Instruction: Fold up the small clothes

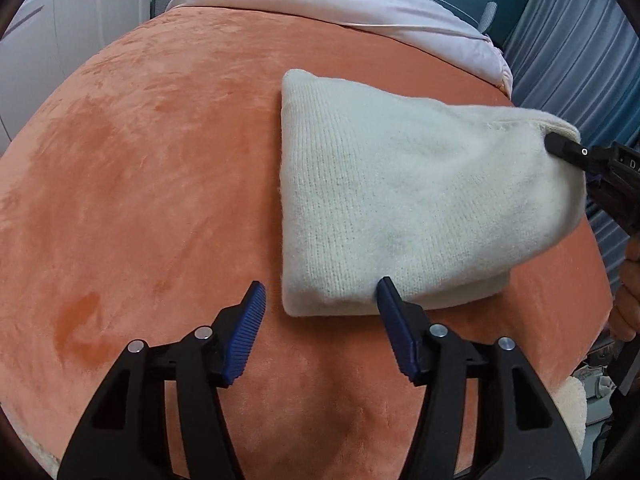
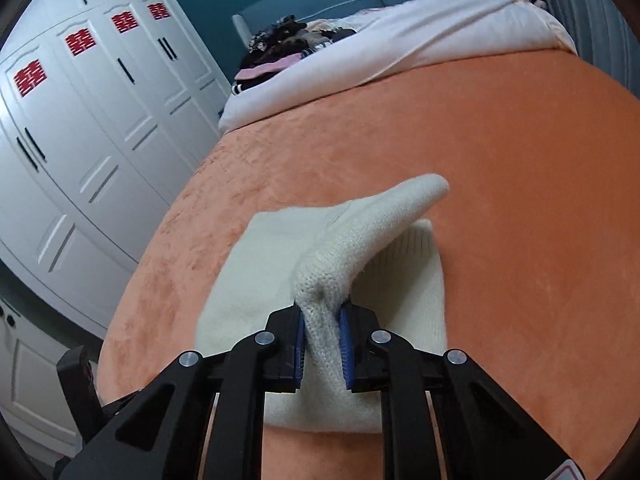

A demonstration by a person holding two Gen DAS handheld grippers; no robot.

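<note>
cream knit raised at one edge on the bed

a bed (image 1: 140, 160) covered with an orange blanket is seen, with a white quilt (image 1: 360, 8) bunched at its far end. a cream knit garment (image 1: 380, 200) is laid folded on the blanket. one edge is pinched and lifted by the right hand-held gripper (image 2: 323, 334). the left hand-held gripper (image 1: 322, 304) is held part open at the garment's near corner, gripping nothing.

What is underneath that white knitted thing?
The white knit garment lies on an orange blanket. The right gripper lifts one edge; anything under the rest is hidden.
</note>
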